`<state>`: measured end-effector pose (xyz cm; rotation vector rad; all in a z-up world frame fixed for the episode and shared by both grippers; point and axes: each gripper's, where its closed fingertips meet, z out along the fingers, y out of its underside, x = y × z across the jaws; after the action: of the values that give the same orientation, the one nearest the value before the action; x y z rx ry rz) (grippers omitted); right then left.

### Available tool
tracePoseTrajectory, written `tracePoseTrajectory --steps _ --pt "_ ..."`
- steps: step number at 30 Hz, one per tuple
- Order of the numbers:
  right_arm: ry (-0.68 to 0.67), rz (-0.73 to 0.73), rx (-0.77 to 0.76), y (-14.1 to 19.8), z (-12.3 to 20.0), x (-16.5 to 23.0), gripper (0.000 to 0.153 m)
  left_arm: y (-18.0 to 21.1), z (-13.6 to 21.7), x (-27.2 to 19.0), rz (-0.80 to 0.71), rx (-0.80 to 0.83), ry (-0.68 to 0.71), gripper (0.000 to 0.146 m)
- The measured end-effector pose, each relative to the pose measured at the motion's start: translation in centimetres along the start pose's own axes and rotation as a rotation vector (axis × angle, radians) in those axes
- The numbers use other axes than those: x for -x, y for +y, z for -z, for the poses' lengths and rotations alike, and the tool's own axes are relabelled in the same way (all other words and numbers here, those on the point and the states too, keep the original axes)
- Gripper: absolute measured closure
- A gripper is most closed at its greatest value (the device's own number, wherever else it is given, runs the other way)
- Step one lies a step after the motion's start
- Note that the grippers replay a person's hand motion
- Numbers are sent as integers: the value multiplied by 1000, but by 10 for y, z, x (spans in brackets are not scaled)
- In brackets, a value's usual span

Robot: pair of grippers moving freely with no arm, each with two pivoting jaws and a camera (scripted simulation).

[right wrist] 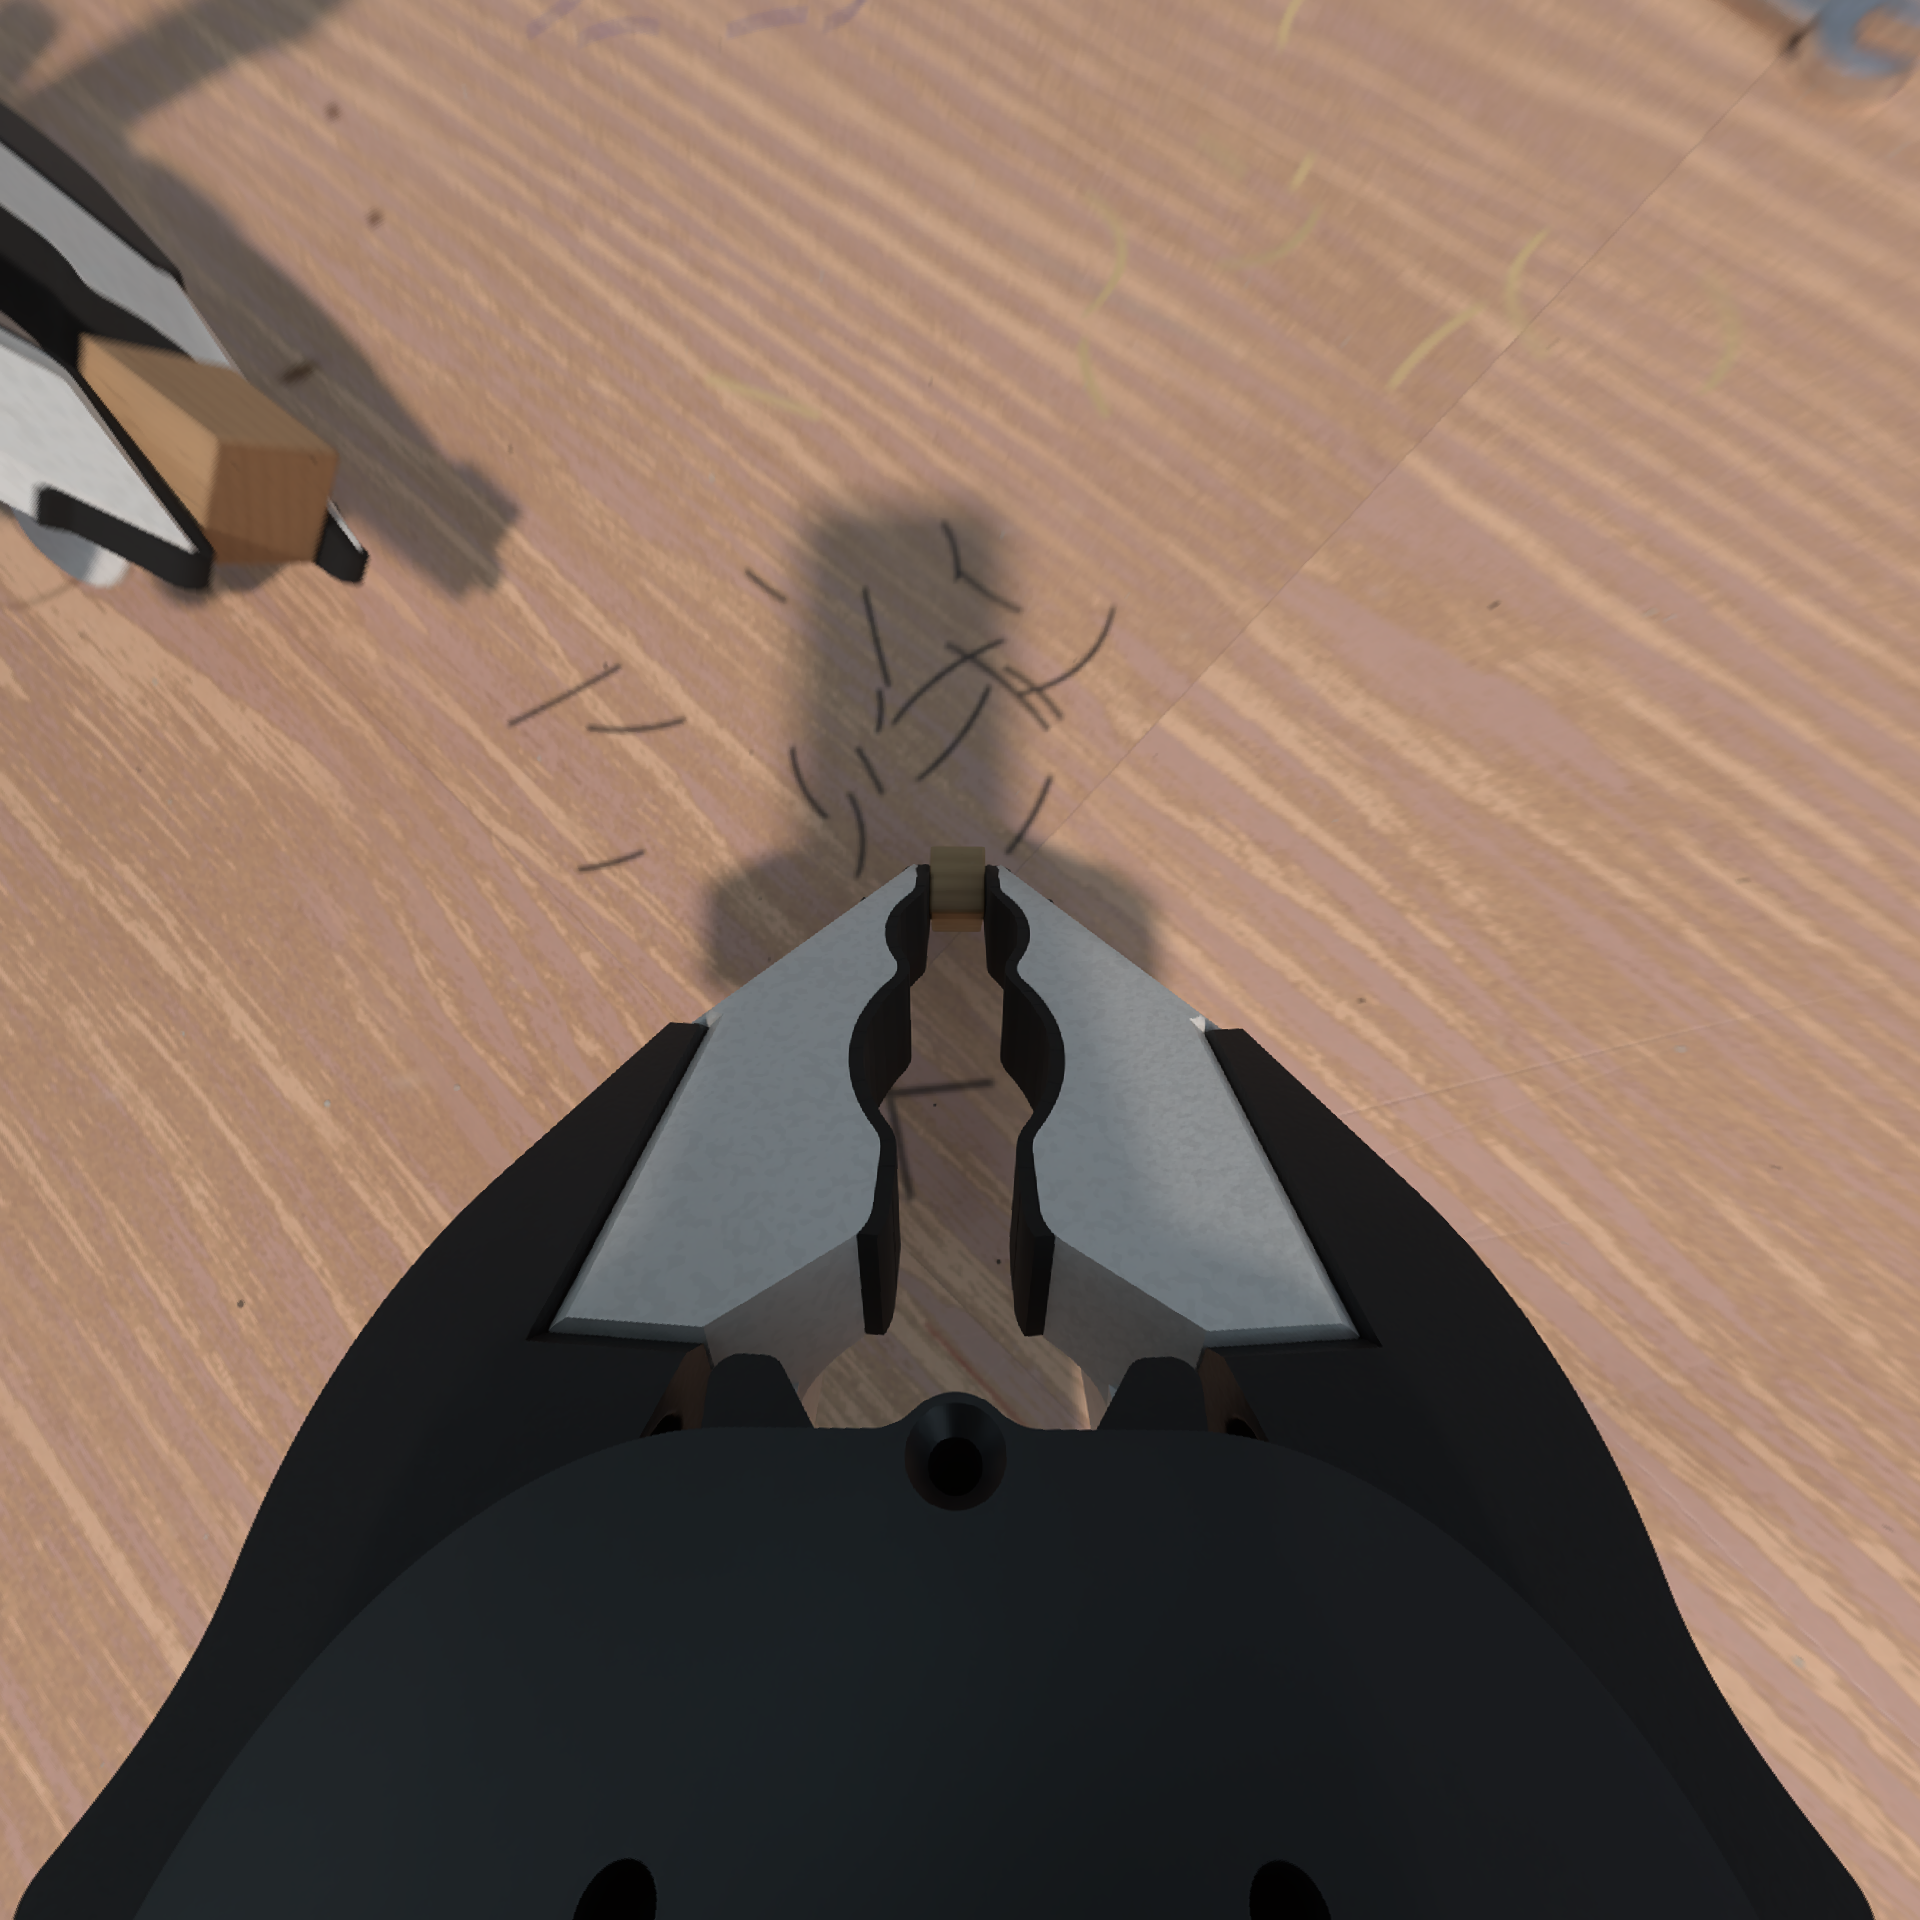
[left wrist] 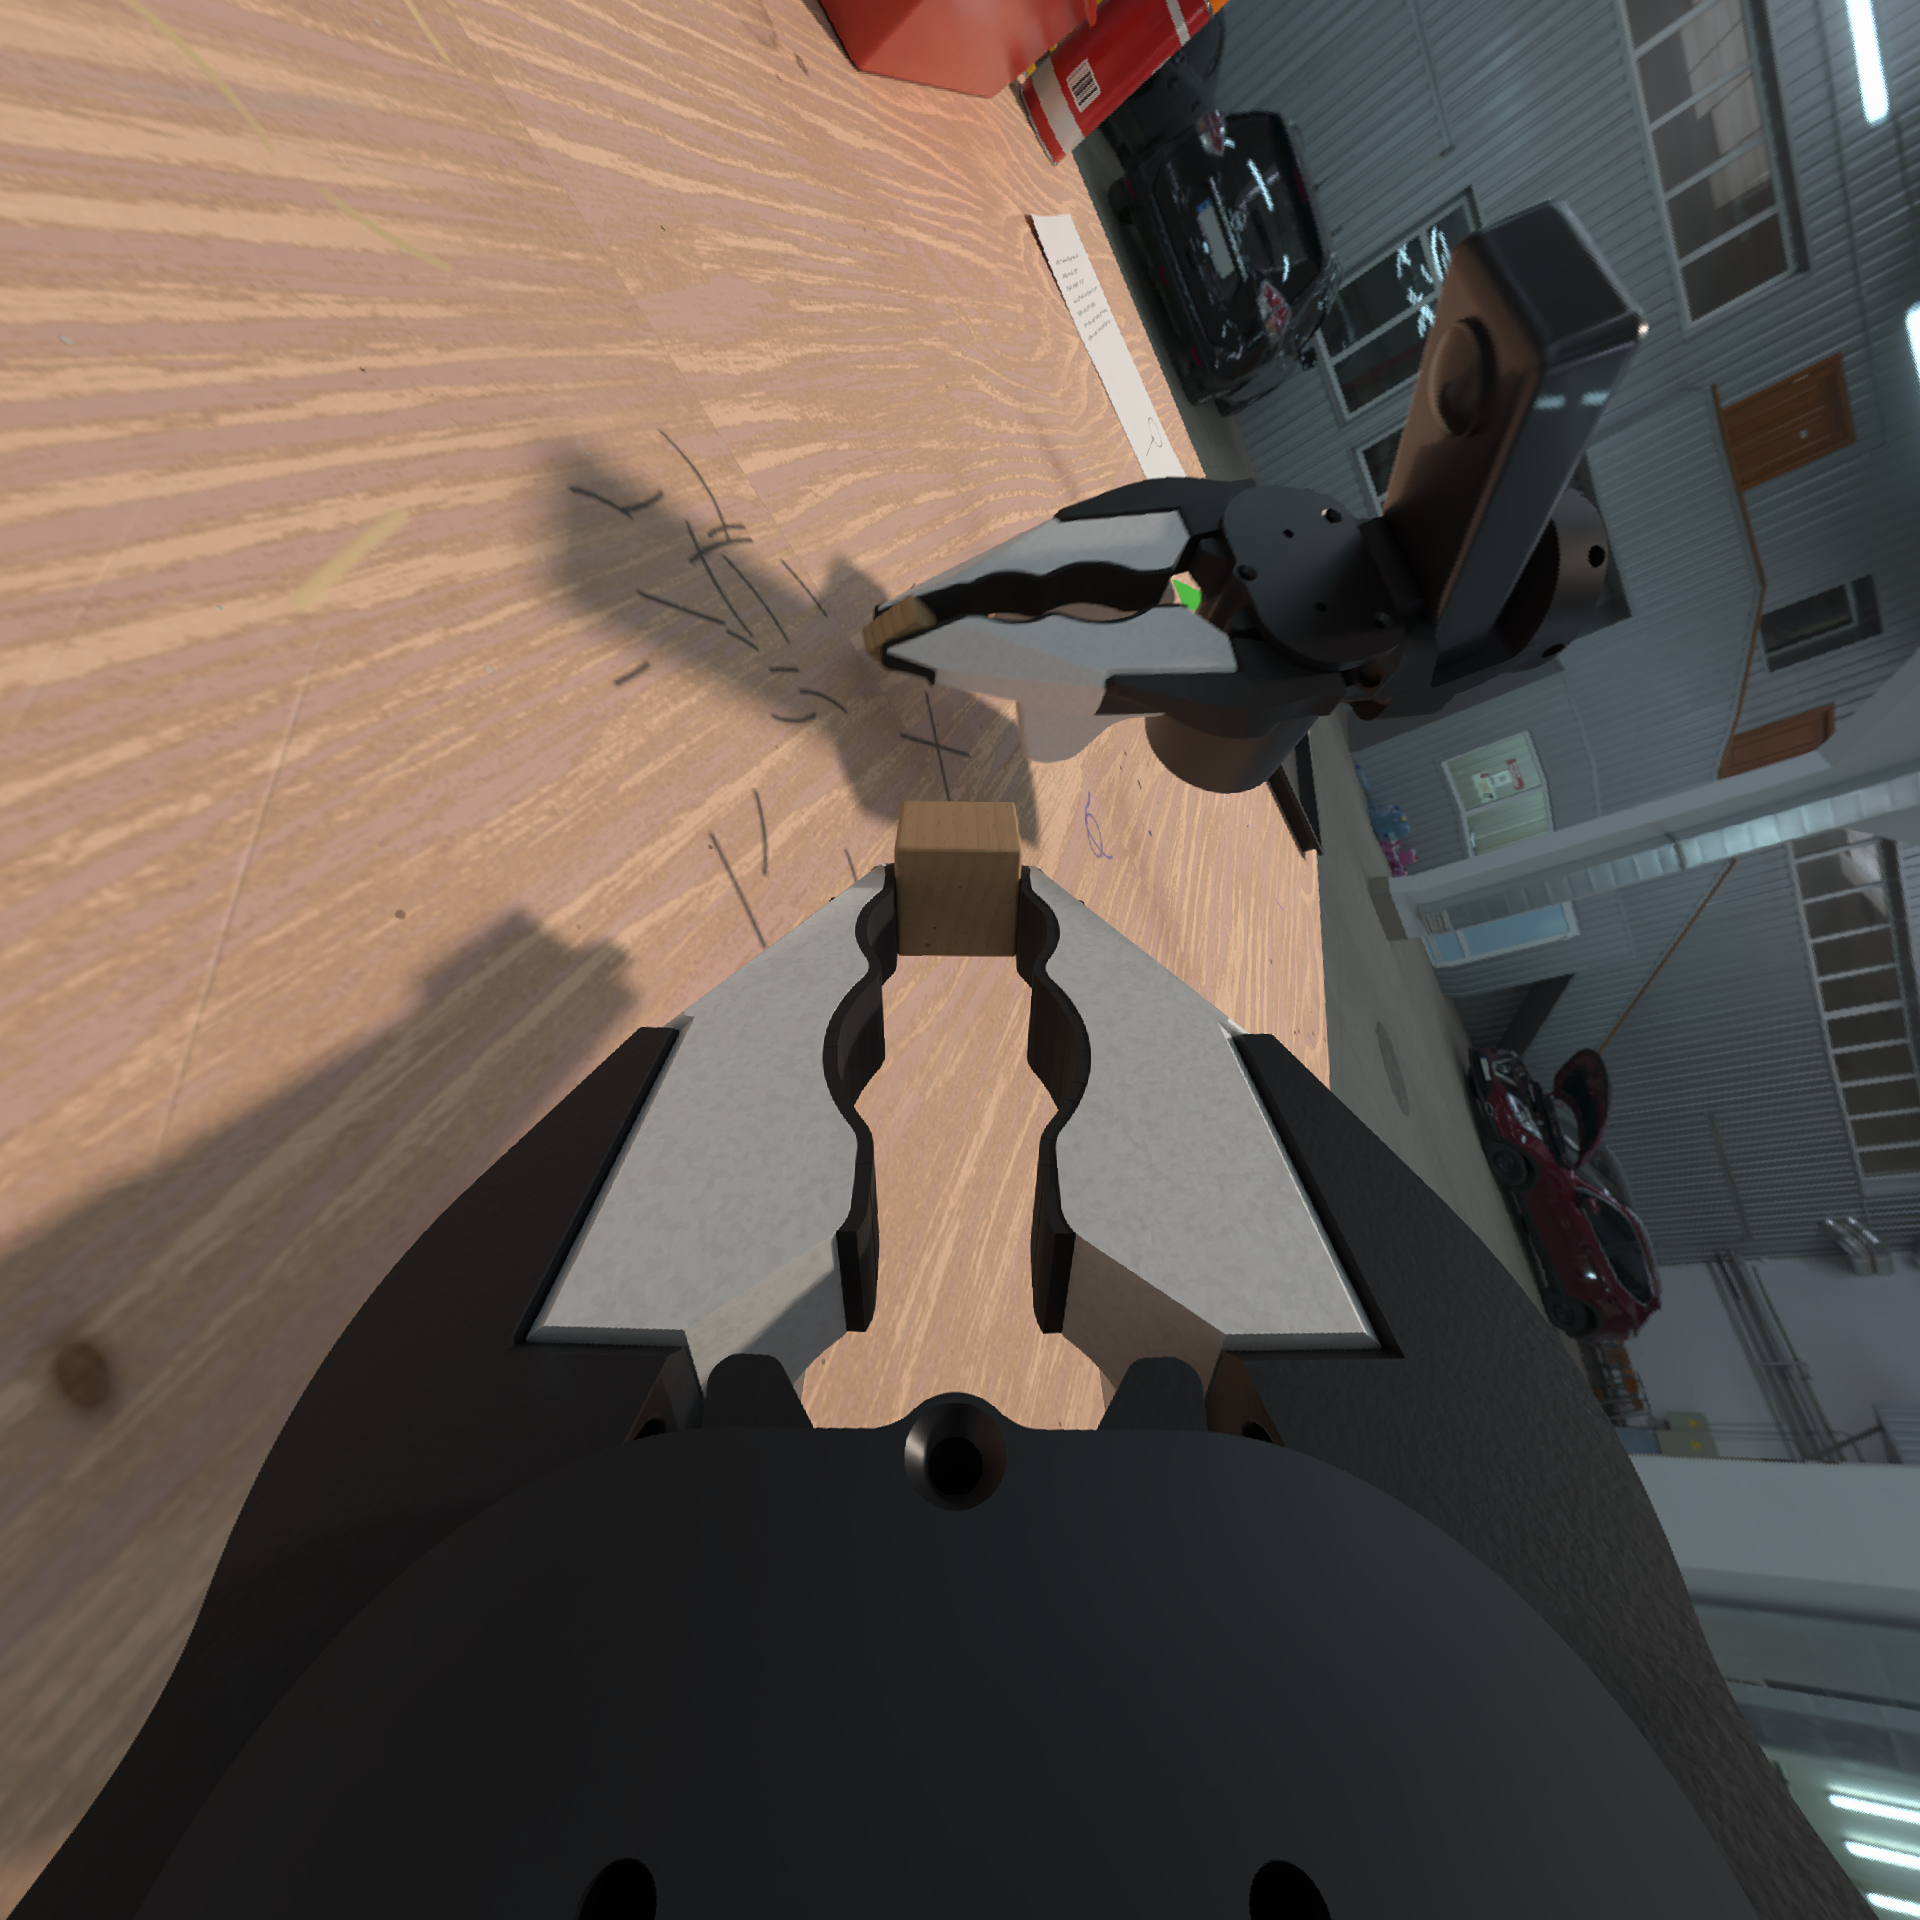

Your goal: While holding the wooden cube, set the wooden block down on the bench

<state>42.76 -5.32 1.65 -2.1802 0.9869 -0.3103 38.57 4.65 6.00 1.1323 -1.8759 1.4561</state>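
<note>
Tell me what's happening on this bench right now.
Two grippers each hold a piece of wood above the scratched wooden bench. The left gripper is shut on a light brown wooden cube. The right gripper pinches a smaller, pale wooden block at its fingertips. Neither piece rests on the bench yet, judging by the shadows beneath them.

The left gripper (left wrist: 956,894) had a broad matte-black housing that curved like a dome. A round recessed screw hole (left wrist: 954,1455) sat at its front edge, with two dark round holes far behind that screw hole. Ahead of the screw hole ran two pale grey, faintly mottled fingers (left wrist: 727,1143), wedge-shaped, black-framed, with wavy black inner pads. The right gripper (right wrist: 957,896) looked the same: black shell, grey tapered fingers (right wrist: 1143,1143), scalloped black pads and small brown fittings beside its screw hole (right wrist: 954,1460).
</note>
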Motion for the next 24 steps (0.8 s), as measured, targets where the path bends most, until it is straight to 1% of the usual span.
tracePoseTrajectory --steps 3,5,8,12,14,18,20,21,22,24 --pt "58 1 -87 -14 17 -8 143 1 -1 -1 -13 6 -7 125" --pt "124 4 -109 -16 31 -17 143 1 -2 -1 -30 13 -16 125" --pt "205 -10 -61 2 49 -23 143 1 -6 -4 -61 29 -16 125" --pt "201 -79 29 39 54 -15 143 2 -19 -9 -116 73 -3 125" --pt "238 -83 96 57 54 -17 143 4 -26 -13 -135 101 11 125" --pt "287 -111 66 62 58 -25 143 8 -40 -20 -184 152 34 125" --pt "263 -125 35 62 59 -23 142 10 -45 -22 -195 171 43 125" --pt "258 -136 22 61 61 -23 135 11 -46 -24 -199 177 46 125" --pt "268 -140 7 59 66 -24 132 11 -48 -24 -204 181 48 125" --pt "293 -135 -31 55 75 -26 134 12 -49 -25 -218 187 44 125"
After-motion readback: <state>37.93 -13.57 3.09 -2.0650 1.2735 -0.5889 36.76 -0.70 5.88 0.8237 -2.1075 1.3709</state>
